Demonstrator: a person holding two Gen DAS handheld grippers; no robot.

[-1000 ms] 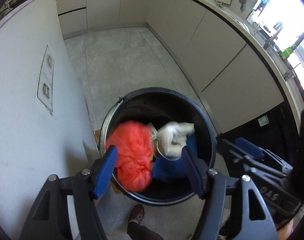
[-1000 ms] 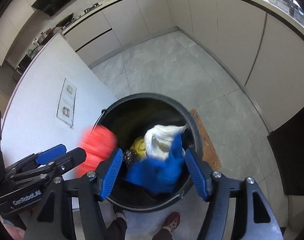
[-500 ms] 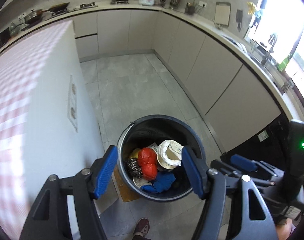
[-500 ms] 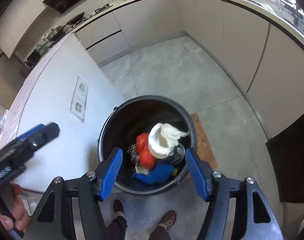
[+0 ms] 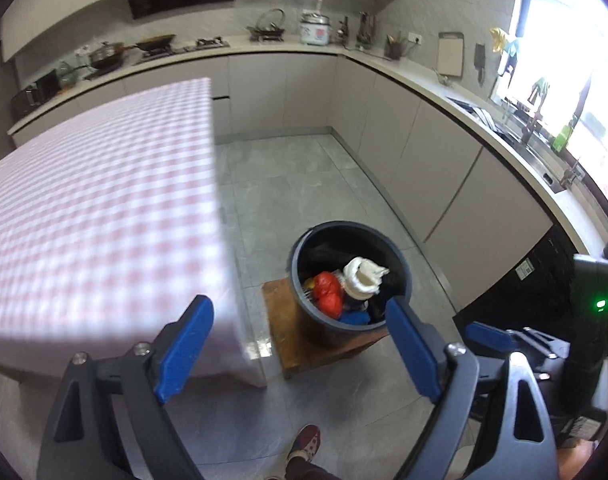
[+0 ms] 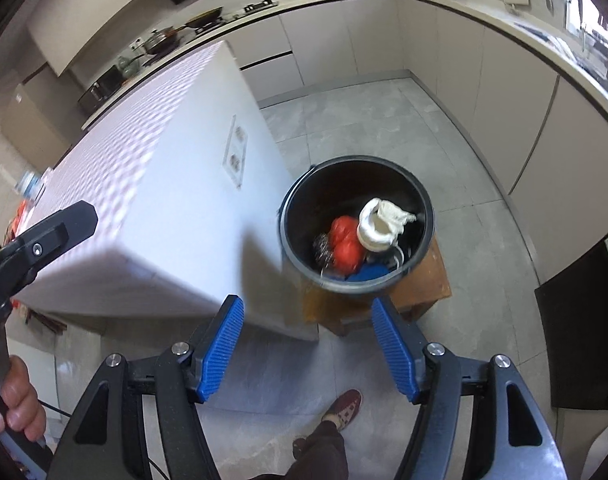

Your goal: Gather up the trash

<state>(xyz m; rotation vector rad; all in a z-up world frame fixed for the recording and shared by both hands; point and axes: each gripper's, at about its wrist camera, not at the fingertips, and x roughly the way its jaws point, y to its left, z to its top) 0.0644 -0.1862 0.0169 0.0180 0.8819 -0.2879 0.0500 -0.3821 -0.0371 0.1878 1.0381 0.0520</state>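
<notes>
A black trash bucket (image 5: 304,316) stands on a low wooden stool (image 5: 288,344) on the floor beside the island; it also shows in the right wrist view (image 6: 423,208). Inside lie a red bag (image 6: 345,242), a crumpled white paper cup (image 6: 381,224), a steel scourer (image 6: 323,246) and a blue item (image 6: 369,272). My left gripper (image 5: 300,350) is open and empty, high above and short of the bucket. My right gripper (image 6: 307,350) is open and empty, also high above it.
An island with a pink checked cloth (image 5: 96,208) stands left of the bucket, with sockets (image 6: 236,152) on its side. Beige cabinets (image 5: 443,176) and a counter run round the back and right. The person's shoe (image 6: 343,408) is on the grey tiled floor.
The red bag dropped from between the left fingers into the bucket. Both grippers rose well away from the bucket, and the island top came into view.
</notes>
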